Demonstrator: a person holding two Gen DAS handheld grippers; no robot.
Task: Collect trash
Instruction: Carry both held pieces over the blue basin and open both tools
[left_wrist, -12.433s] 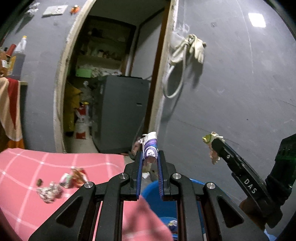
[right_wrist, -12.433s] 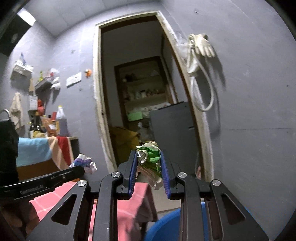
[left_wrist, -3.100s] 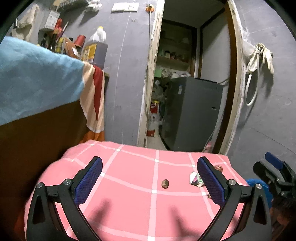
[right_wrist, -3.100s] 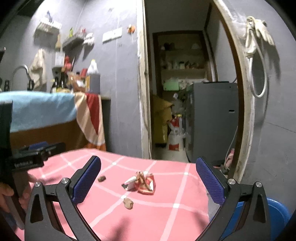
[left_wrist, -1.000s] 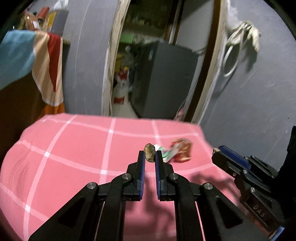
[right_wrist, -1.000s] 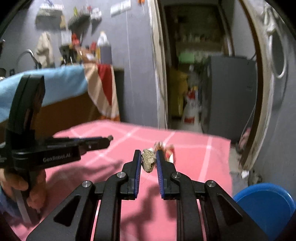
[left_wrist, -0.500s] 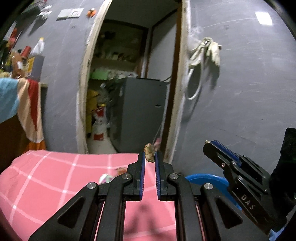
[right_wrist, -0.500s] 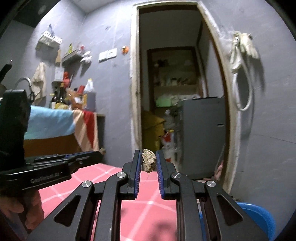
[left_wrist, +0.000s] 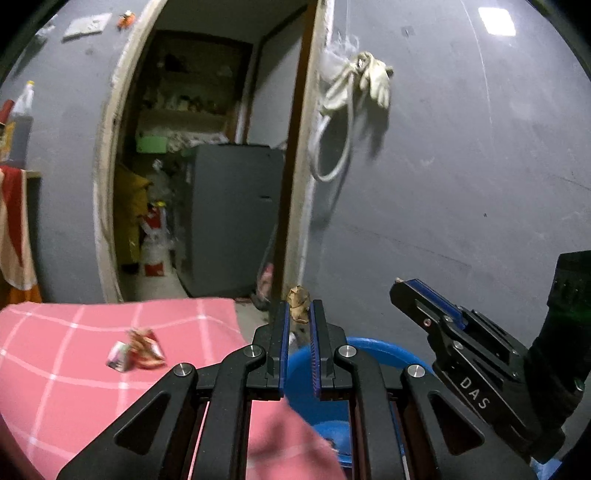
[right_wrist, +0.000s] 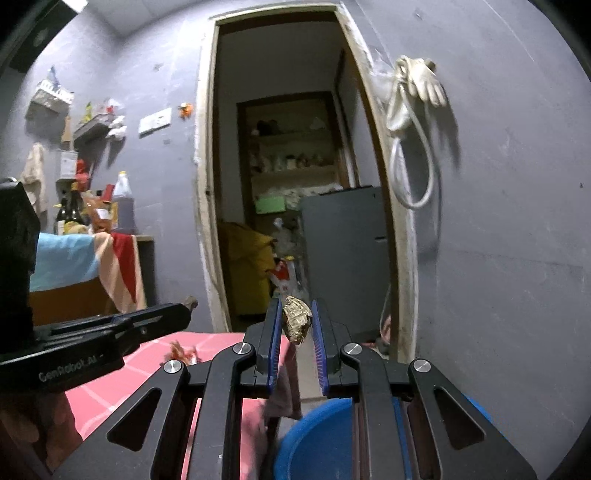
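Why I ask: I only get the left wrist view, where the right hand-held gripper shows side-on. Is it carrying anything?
Observer: Yes. The right hand-held gripper is shut on a crumpled golden-brown scrap.
Operator: Does its camera see the bin?
Observer: Yes. The blue basin shows at the bottom of the right wrist view, below the fingers.

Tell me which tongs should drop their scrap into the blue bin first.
Right, probably. The right tongs hold a brown scrap with the blue bin directly beneath. The left tongs pinch theirs nearer the bin's edge by the pink cloth.
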